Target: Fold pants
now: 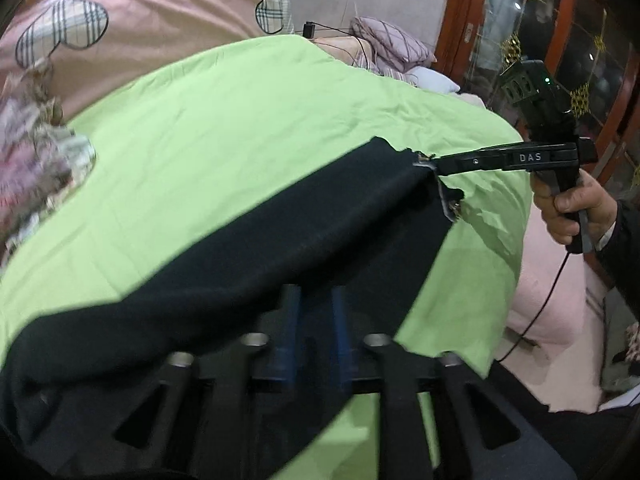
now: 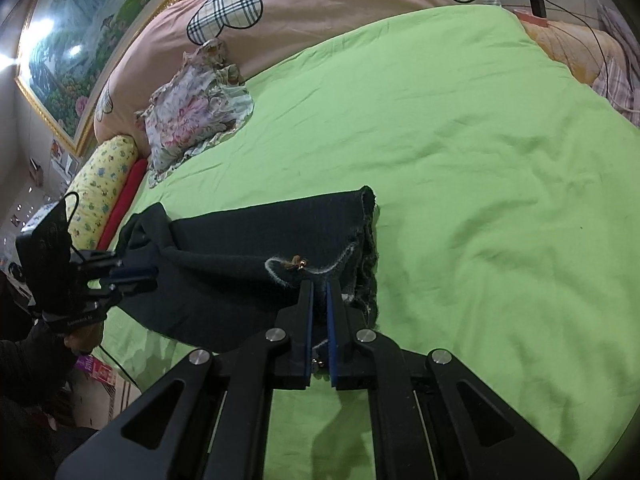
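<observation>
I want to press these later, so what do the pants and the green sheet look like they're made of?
Pants: dark denim-like weave, matte, with a frayed pale edge and a metal rivet. Sheet: thin woven cloth, likely cotton, matte, finely creased.

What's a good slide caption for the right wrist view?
Both grippers, right gripper and left gripper, pinch dark pants above green bedsheet.

My left tool [image 1: 314,292] pinches the dark pants [image 1: 248,248] over the green bedsheet [image 1: 240,112], while my right tool [image 1: 438,168] grips their far corner.
</observation>
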Available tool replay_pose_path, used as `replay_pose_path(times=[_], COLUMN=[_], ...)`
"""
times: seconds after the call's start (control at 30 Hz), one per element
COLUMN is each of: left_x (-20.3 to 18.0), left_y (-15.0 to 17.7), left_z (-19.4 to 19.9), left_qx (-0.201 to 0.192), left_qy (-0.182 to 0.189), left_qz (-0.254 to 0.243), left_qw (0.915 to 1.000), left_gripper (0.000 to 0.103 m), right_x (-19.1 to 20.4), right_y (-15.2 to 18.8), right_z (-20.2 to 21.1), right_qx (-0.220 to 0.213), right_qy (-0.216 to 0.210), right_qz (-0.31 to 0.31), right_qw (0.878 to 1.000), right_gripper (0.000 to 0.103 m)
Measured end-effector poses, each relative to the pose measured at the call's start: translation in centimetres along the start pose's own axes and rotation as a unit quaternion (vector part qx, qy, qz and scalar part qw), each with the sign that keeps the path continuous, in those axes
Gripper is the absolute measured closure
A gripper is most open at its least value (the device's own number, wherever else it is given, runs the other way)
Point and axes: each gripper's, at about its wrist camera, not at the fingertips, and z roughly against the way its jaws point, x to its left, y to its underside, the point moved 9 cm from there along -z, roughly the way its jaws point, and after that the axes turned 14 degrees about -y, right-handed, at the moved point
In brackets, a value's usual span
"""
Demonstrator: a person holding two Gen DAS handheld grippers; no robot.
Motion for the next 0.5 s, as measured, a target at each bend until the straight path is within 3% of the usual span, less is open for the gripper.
replay_pose_path(times=[0.07,0.17,0.33,0.37,0.4,0.43,0.5], left_x=[1.3,2.3,1.4,1.2,1.0,0.9,0.7], left_y=[-0.8,-1.8,-1.4,-1.1,-0.7,-0.1,-0.1], left_z=[-0.5,-1.7,-3.8,-4.4,-5.0,-5.6,-5.3], left_qx=[-0.011,-0.001,0.011,0.019,0.030,0.052,0.041], left_qy=[-0.027,-0.056,-0.055,-0.052,-0.050,-0.044,-0.054], left_qz=[-0.020,-0.057,-0.153,-0.166,-0.176,-0.185,-0.193], left_qw=[0.9994,0.9968,0.9867,0.9847,0.9827,0.9803,0.9788], left_gripper=[0.037,0.037,0.036,0.049,0.087,0.096,0.097], right_x=[0.0,0.1,0.0,0.0,-0.1,0.0,0.2], right_y=[-0.2,-0.3,-0.4,-0.3,-0.4,-0.5,-0.8], right_z=[-0.1,-0.1,-0.1,0.0,0.0,0.1,0.5], right_qx=[0.001,0.002,0.000,0.000,-0.001,-0.003,-0.011], right_qy=[0.003,0.006,0.007,0.009,0.009,0.009,0.008], right_qz=[0.001,0.002,0.001,0.000,-0.001,0.000,0.003], right_qw=[1.000,1.000,1.000,1.000,1.000,1.000,1.000], right_gripper=[0.096,0.096,0.096,0.096,0.096,0.096,0.096])
